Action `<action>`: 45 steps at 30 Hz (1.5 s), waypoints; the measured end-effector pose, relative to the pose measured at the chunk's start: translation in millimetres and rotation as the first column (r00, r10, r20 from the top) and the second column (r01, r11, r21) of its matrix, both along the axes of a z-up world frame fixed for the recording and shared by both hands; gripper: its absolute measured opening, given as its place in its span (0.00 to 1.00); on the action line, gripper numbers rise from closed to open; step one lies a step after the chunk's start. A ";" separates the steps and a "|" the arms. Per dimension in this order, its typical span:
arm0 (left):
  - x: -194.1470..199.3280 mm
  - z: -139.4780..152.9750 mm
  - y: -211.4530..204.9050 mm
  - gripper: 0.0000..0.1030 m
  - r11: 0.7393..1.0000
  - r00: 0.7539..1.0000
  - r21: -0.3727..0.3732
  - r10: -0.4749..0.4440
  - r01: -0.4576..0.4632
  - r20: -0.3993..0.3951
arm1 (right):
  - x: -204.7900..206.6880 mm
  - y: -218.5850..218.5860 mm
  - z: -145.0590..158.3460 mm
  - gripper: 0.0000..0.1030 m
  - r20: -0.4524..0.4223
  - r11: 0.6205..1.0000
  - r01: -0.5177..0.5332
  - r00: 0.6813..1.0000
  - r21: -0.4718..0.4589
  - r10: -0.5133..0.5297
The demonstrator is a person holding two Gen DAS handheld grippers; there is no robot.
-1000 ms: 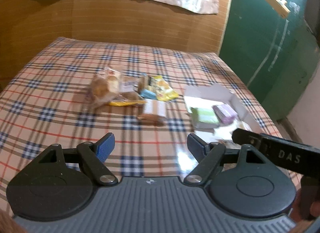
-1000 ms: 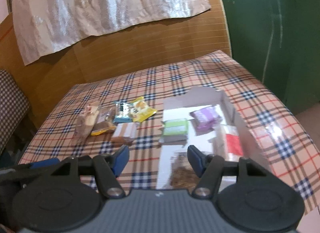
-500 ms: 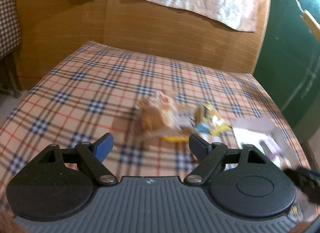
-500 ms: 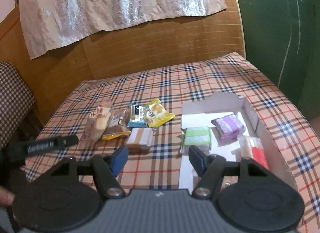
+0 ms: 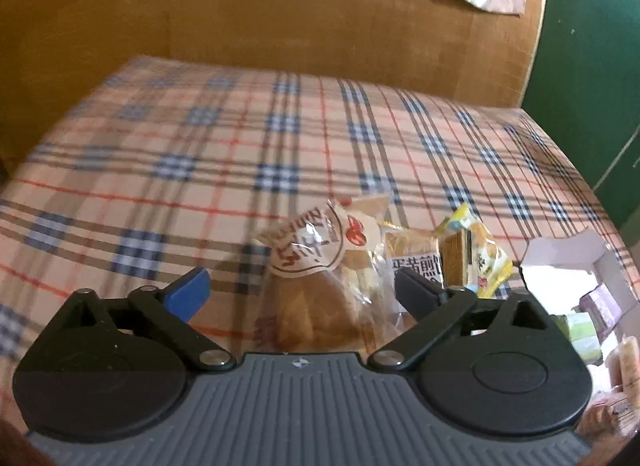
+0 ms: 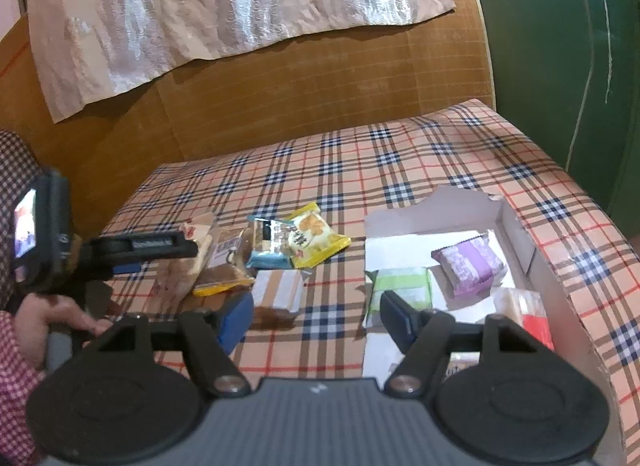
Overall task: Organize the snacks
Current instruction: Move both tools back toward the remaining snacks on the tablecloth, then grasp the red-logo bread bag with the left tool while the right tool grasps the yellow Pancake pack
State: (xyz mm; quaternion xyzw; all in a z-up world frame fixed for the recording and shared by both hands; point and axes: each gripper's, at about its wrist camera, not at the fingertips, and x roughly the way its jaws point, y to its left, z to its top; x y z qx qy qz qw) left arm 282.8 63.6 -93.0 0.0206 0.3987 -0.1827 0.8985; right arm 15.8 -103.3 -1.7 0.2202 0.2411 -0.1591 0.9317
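Table point(image 6: 400, 169), under plaid cloth: carries everything, loose pile to the left, box to the right.

White cardboard box point(image 6: 516, 234), open-topped, one wall torn ragged. Light and thin-walled by the look of it; likely to slide if bumped. Already holding a purple packet point(image 6: 468, 264), a green packet point(image 6: 402, 294) and a red-and-white packet point(image 6: 528, 314).

Left gripper point(image 5: 300, 294): jaws at full spread, nothing pressed between the pads, straddling the bread bag.

Right gripper point(image 6: 316, 318): jaws about half apart and opening, empty, hanging over the gap between pile and box.

Bread bag point(image 5: 316, 278), clear film with a round brown-and-white label, at the left end of the pile, overlapping a yellow-edged pastry pack point(image 6: 226, 262). Probably light, soft and easily crushed; film slick and crinkly. Best taken across the filled lower body, gently, not by the loose top seal.

Yellow packet point(image 6: 316, 238) and blue packet point(image 6: 266, 246), side by side, touching. Puffy, slippery film; best pinched across the middle.

Brown-and-white striped packet point(image 6: 280, 294), just in front of the pile. Flat, seemingly firmer; best gripped by the long edges.
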 end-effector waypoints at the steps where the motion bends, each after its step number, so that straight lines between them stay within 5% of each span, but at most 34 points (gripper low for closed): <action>1: 4.8 -6.3 -1.9 1.00 1.000 1.000 0.008 0.000 0.000 -0.007 | 1.6 -1.6 -1.3 0.68 -0.002 1.000 0.002 1.000 0.002 -0.002; 6: 16.9 -19.9 9.1 1.00 0.994 0.999 -0.110 -0.024 0.020 -0.039 | 10.0 -5.6 -4.6 0.68 -0.006 1.000 0.007 1.000 0.001 -0.007; 8: 15.9 -21.8 13.4 0.89 0.989 0.998 -0.144 -0.051 0.044 -0.041 | 14.1 -5.6 -5.1 0.68 -0.007 1.000 0.009 1.000 -0.001 -0.009; 10: 14.8 -22.8 17.9 0.81 0.990 0.998 -0.132 -0.051 0.047 -0.033 | 18.3 -5.5 -6.0 0.68 -0.007 1.000 0.005 1.000 0.005 -0.005; 22: -12.7 -20.1 81.3 0.72 0.995 0.994 -0.017 0.103 -0.103 0.040 | 59.7 16.6 -10.3 0.68 -0.046 0.996 -0.091 0.995 0.017 0.092; 33: -33.8 -13.1 109.2 0.71 0.990 0.989 -0.031 0.141 -0.140 0.050 | 160.9 20.3 -10.2 0.67 -0.056 0.978 -0.193 0.979 0.081 0.198; 41: -41.2 -9.8 116.5 0.71 0.987 0.988 -0.064 0.149 -0.146 0.047 | 205.2 16.3 -35.9 0.67 -0.192 0.987 -0.159 0.968 0.021 0.160; 43: -42.6 -8.9 117.0 0.71 0.987 0.987 -0.068 0.152 -0.149 0.045 | 212.2 12.0 -42.4 0.66 -0.216 0.988 -0.150 0.965 0.023 0.151; 45: -42.8 -9.2 114.9 0.71 0.986 0.987 -0.068 0.153 -0.150 0.043 | 217.6 12.9 -45.9 0.52 -0.219 0.991 -0.136 0.967 -0.014 0.129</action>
